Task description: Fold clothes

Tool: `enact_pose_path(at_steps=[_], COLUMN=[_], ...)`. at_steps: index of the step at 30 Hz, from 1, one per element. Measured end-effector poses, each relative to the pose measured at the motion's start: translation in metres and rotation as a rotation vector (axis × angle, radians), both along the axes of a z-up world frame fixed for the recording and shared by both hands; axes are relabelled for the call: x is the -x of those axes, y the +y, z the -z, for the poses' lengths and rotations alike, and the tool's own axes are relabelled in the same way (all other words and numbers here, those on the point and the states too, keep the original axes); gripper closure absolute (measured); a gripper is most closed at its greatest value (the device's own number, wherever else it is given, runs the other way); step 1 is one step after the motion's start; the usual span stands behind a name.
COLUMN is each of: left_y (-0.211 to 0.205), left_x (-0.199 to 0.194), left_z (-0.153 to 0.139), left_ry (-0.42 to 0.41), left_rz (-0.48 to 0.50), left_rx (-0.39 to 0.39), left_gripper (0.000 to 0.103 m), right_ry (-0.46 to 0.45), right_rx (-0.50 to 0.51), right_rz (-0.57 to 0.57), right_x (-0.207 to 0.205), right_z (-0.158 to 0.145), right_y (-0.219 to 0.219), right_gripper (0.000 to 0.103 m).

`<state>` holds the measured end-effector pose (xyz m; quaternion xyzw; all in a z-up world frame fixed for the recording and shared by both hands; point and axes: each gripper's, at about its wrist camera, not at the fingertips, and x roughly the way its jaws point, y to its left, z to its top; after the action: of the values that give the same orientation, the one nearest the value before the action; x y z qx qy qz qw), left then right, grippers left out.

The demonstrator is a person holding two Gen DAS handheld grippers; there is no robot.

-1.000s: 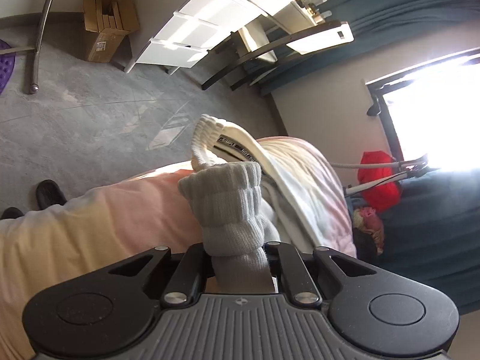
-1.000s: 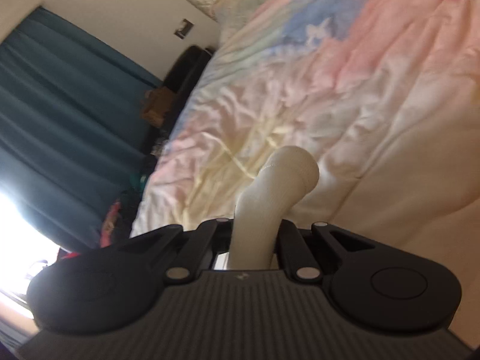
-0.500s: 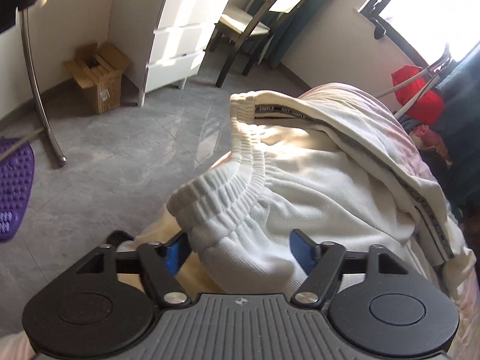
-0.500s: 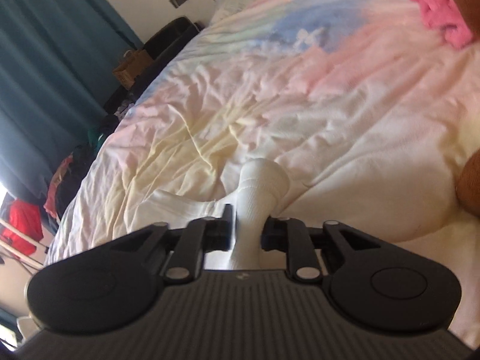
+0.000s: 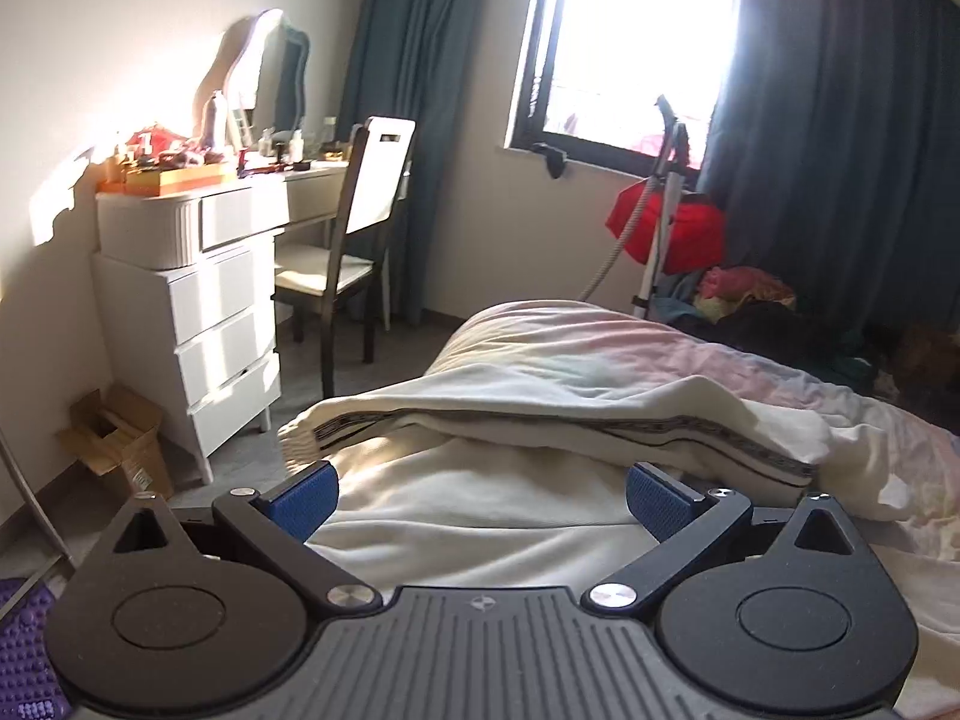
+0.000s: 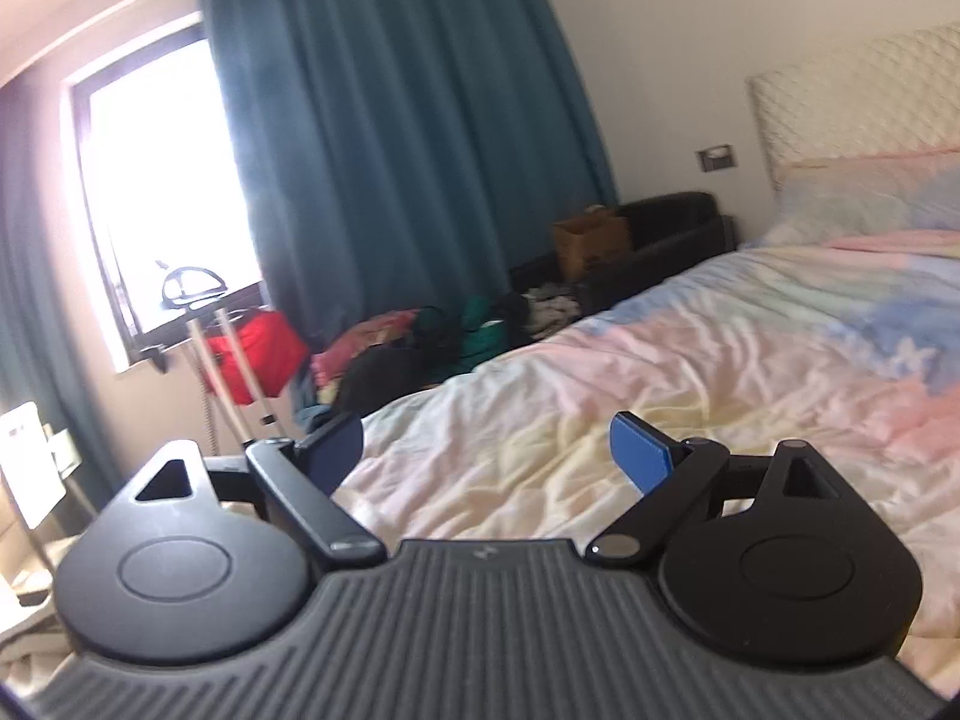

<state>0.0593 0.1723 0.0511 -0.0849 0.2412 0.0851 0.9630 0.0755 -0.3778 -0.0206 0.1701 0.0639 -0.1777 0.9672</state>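
Both grippers just released (jaws spread), cream trousers (image 5: 540, 420) in left view only, right sees bedspread (image 6: 660, 372)

Cream cotton sweatpants (image 5: 480, 504) with a black patterned side stripe lie on a pastel tie-dye rainbow bedspread (image 6: 690, 396); teal curtains (image 6: 390, 150) behind.

No readable text in either view. Cream garment (image 5: 540, 420) on the bed has a dark woven band (image 5: 690, 429) with a repeating light pattern, maybe lettering, too small to read. Cardboard box (image 5: 123, 447) on the floor, far left, carries a white label, illegible.
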Motion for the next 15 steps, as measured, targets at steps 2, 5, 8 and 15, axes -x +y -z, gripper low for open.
enact_pose_path(at_steps=[2, 5, 8, 15], left_y=[-0.035, -0.085, -0.132, -0.190], left_x=[-0.008, -0.022, -0.038, -0.069], left_z=[-0.001, 0.001, 0.004, 0.032], left_ry=[-0.033, -0.072, -0.105, -0.155], left_rz=[0.063, 0.152, 0.245, 0.325], left_rx=[-0.019, -0.051, -0.077, -0.134], left_gripper=[0.000, 0.000, 0.000, 0.000], right_ry=[-0.013, -0.015, -0.004, 0.004], right_rx=[0.052, 0.090, 0.117, 0.144], right_rz=[-0.087, -0.173, -0.221, -0.254], right_x=[0.001, 0.001, -0.003, -0.013], right_z=[-0.007, -0.008, -0.004, 0.012], right_y=[0.024, 0.047, 0.061, 0.081], right_gripper=[0.012, 0.012, 0.012, 0.012])
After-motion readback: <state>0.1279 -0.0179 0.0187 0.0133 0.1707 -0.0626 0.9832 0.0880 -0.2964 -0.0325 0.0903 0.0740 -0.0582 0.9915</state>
